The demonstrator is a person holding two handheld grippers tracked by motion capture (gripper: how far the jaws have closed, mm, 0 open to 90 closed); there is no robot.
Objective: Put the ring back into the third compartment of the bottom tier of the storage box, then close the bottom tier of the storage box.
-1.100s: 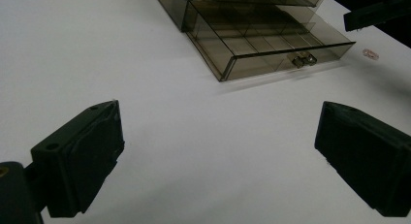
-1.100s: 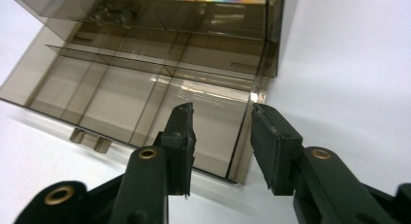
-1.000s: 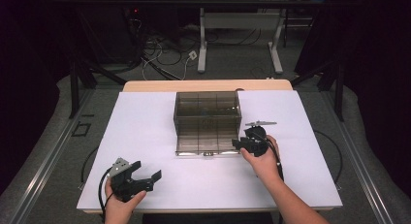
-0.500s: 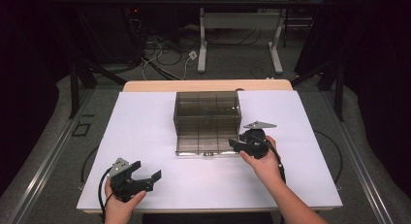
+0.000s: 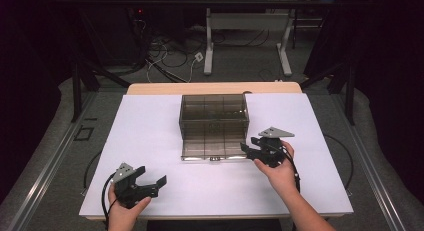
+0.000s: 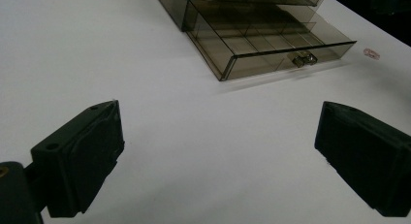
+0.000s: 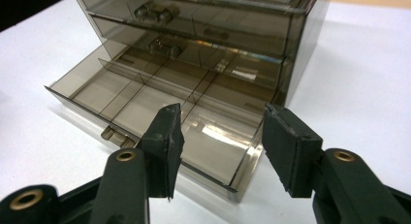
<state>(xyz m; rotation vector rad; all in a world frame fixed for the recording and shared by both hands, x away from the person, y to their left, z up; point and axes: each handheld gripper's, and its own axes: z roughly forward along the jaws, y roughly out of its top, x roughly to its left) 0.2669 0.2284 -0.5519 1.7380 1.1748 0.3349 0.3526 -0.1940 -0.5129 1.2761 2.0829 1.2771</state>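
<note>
Standing open-jawed at the drawer box's (image 5: 214, 125) pulled-out empty bottom drawer (image 7: 160, 118), right hand-held gripper (image 7: 220, 136).

White table (image 5: 150, 141) with one drawer box

A smoky transparent drawer box (image 5: 214, 111) stands near the far edge, at the middle; its lowest drawer (image 5: 212, 146) is pulled out toward the near edge.

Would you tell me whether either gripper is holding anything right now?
Nothing is held: the right gripper stands open at the drawer corner; the left gripper is open.
</note>
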